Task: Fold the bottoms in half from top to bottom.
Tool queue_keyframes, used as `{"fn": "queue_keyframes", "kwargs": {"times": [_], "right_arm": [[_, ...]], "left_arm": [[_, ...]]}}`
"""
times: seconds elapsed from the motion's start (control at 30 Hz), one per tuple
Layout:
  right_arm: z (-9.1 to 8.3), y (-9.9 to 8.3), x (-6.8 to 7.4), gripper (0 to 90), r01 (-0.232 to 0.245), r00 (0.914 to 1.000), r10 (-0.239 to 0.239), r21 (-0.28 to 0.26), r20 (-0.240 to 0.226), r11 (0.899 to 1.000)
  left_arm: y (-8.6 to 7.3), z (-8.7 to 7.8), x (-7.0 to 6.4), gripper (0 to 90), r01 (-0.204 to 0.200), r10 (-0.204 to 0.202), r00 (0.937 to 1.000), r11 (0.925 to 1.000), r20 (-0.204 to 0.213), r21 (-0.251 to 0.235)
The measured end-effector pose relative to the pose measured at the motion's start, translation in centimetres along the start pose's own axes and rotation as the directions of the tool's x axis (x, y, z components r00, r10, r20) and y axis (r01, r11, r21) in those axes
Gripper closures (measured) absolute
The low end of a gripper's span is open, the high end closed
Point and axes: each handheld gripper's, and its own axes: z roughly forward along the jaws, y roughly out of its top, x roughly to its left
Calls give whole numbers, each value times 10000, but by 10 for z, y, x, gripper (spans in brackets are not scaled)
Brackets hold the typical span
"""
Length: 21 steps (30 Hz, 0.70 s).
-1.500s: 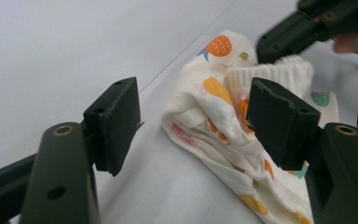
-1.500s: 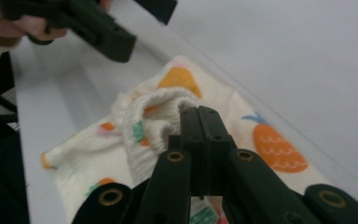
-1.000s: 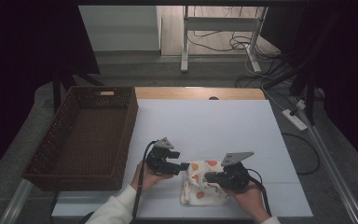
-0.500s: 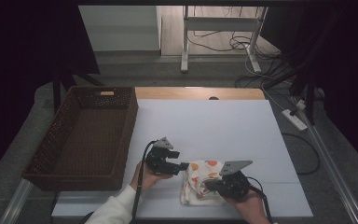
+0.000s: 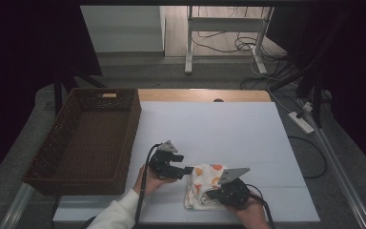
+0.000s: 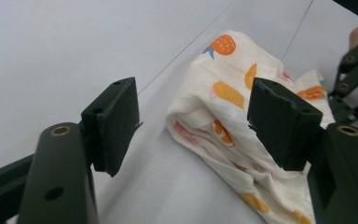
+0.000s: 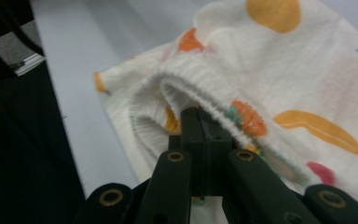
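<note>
High view: cloth (image 5: 204,186), cream with orange print, lies bunched at lower centre of the frame on the white table (image 5: 219,133); left gripper (image 5: 183,170) sits just left of it, jaws pointing right at the cloth's upper left edge; right gripper (image 5: 215,194) is at the cloth's lower right, grey plate on top, a hand (image 5: 248,214) behind it at the bottom edge; brown wicker basket (image 5: 88,136) fills the left of the frame, well apart from the cloth.

Left gripper view: left gripper (image 6: 193,123) jaws wide apart, nothing between the pads; cloth (image 6: 228,126) lies right of centre, running under the right-hand jaw; cannot tell if that jaw touches it; right gripper's linkage shows at the far right edge.

Right gripper view: right gripper (image 7: 200,123) jaws closed tight at lower centre, pinching a ribbed hem of the cloth (image 7: 270,79); fabric folds over the jaw tips and spreads to the upper right; bare table at upper left.
</note>
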Motion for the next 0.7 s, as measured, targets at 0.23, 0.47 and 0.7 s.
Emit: {"fn": "queue_keyframes", "kwargs": {"times": [0.23,0.47,0.7], "right_arm": [[-3,-3,11,893,299,9995,-298,48,-68,9995],[-29,-1,12,893,225,9997,-222,-767,41,9968],[-43,1,-5,892,-120,9980,200,-1319,598,9912]], "left_arm": [[0,0,0,328,-27,27,10000,10000,-22,-3],[0,0,0,327,-20,20,10000,10000,-25,-10],[0,-1,1,328,9,-9,10000,10000,-41,-47]]}}
